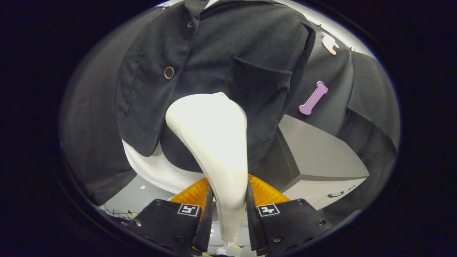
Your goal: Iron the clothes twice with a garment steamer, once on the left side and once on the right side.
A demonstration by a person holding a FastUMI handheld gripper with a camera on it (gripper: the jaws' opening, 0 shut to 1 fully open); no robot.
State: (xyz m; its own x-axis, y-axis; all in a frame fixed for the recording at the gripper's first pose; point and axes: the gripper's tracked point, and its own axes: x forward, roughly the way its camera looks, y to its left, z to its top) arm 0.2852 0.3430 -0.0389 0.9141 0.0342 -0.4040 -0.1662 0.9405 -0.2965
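Both fingers [209, 214] clamping steamer [214, 142], head against jacket [214, 53] hem

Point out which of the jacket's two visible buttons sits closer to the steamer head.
The lower button, a ringed one just beyond the white steamer clamped in the gripper. The other button sits higher up the black jacket, near the collar.

grey floor [132, 196]; grey cabinet [317, 157] standing on it.

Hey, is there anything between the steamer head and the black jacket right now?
Nothing visible. The fingers are shut on the white steamer, whose head rises straight ahead of them in front of the hanging black jacket, below its chest pocket.
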